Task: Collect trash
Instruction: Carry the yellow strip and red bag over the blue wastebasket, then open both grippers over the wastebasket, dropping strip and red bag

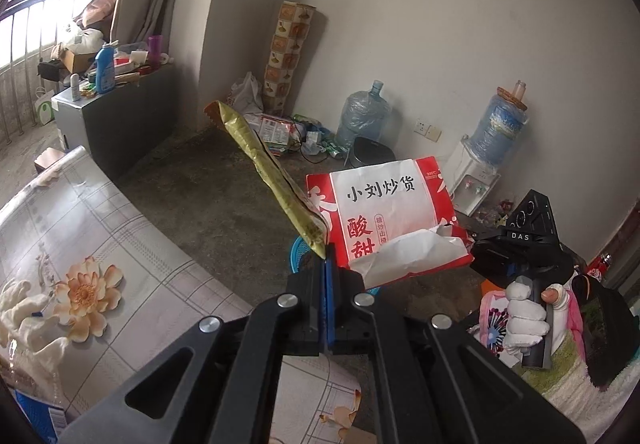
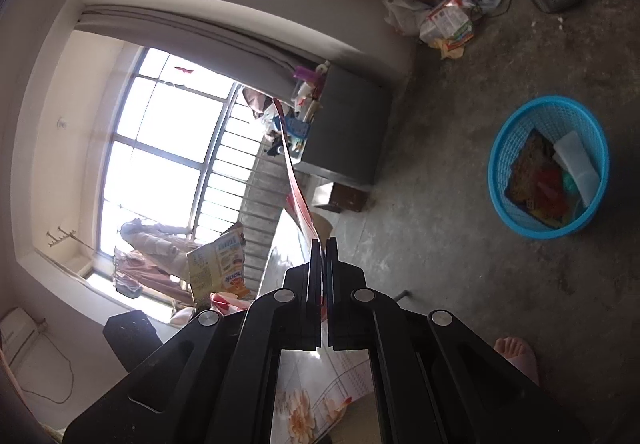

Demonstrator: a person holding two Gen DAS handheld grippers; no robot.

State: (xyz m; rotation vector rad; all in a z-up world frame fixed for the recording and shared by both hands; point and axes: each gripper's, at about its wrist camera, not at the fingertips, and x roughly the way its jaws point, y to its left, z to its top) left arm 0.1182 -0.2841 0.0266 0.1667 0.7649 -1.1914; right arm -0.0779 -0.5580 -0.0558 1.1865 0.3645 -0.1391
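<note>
both claws busy here. left claw [image 1: 328, 256] pressed together on the bottom corner of a long crinkly gold-yellow snack wrapper [image 1: 264, 168], which sticks up and away from the tips like a limp flag. right claw [image 2: 323, 244] likewise clamped shut, pinching the edge of a red-and-white snack bag with black lettering [image 1: 384, 220]; seen edge-on from its own camera as a thin red strip [image 2: 294, 180]. in the left view, held up in the air just beside the gold wrapper, torn white flap hanging open near the bottom.

handling-wise: both look like empty film packaging, so featherlight, floppy, zero stiffness. probably slick too, glossy foil tends to slide out of a shallow pinch. corner or seam grips seem the smart pick, since the crimped edges are the thickest, least slippery bit. nothing fragile, worst case a tear or a flutter to the concrete floor [image 2: 460, 204].

round blue plastic mesh basket [image 2: 548, 168] sits on that floor, off to the right in the right view, already holding some wrappers and a pale sheet. presumably the drop spot. light stuff drifts, so letting go low over the rim seems safer than from up high. floral-print tablecloth surface [image 1: 100, 236] below the left claw.
</note>
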